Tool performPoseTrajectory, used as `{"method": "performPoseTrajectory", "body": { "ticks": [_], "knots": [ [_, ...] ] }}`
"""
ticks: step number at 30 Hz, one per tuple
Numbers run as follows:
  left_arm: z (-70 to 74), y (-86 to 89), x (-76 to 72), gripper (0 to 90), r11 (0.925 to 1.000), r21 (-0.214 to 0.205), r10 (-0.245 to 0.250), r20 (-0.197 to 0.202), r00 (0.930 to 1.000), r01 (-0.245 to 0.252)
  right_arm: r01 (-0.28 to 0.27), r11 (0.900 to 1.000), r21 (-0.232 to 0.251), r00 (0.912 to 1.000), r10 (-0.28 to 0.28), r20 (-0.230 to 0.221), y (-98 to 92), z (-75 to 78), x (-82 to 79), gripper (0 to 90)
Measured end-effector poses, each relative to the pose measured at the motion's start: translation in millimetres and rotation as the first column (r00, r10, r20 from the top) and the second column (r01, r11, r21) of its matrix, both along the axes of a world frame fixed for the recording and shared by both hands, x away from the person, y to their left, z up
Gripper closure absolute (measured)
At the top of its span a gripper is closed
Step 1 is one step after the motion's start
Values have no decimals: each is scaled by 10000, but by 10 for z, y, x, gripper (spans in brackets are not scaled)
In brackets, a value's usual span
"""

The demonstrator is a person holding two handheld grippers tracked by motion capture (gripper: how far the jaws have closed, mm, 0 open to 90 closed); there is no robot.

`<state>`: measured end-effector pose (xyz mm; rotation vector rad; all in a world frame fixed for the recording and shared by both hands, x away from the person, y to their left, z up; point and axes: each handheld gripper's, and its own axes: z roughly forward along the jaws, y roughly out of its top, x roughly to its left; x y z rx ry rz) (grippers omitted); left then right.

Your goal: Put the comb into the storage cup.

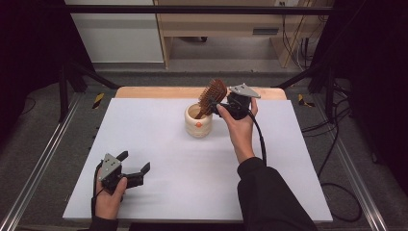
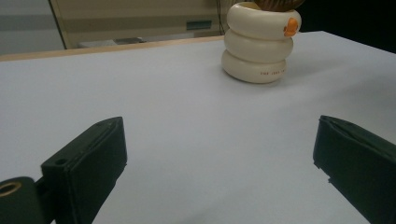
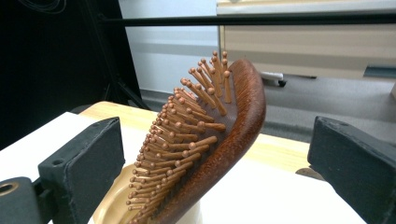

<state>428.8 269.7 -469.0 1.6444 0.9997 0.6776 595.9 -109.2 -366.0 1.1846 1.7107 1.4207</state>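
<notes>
My right gripper (image 1: 217, 107) sits at the far middle of the white table (image 1: 159, 144), just beside the cream ribbed ceramic cup with an orange spot (image 1: 198, 120). In the right gripper view its two black jaws stand wide apart, one on either side of the reddish-brown wooden paddle hairbrush with wooden pins (image 3: 205, 140), and neither pad touches the wood. The hairbrush stands handle-down in the cup, leaning, its head above the rim and its pins facing the left side of that view. My left gripper (image 1: 133, 165) rests low over the near left part of the table, well apart from the cup; its jaws are spread wide with nothing between them but bare tabletop.
</notes>
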Motion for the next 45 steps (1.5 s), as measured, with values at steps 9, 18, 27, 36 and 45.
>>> {"method": "performPoseTrajectory", "body": {
  "ticks": [9, 18, 27, 36, 45],
  "knots": [
    [-2, 35, 5, 28, 9998, -156, 106, -6, 9999, -106, 157, 9999, -56, 9999, -157, -29, -187, 15, -85, 57],
    [12, 15, -14, 25, 9999, -126, -42, 152, 9999, 44, -350, 9992, 169, 9990, 354, -280, -247, 65, -135, 71],
    [36, 24, -43, 23, 10000, -89, -13, 358, 9994, 16, -384, 9986, -350, 9992, 380, -102, -241, 150, -232, 48],
    [82, 65, -91, 19, 10000, -56, -4, 638, 9980, 8, -214, 9983, -547, 9963, 259, 819, -289, 186, -326, 43],
    [140, 252, -135, 18, 9986, -25, 528, 1120, 9923, -529, -289, 9993, -248, 9898, 320, 1391, -349, 187, -365, 39]
  ]
}}
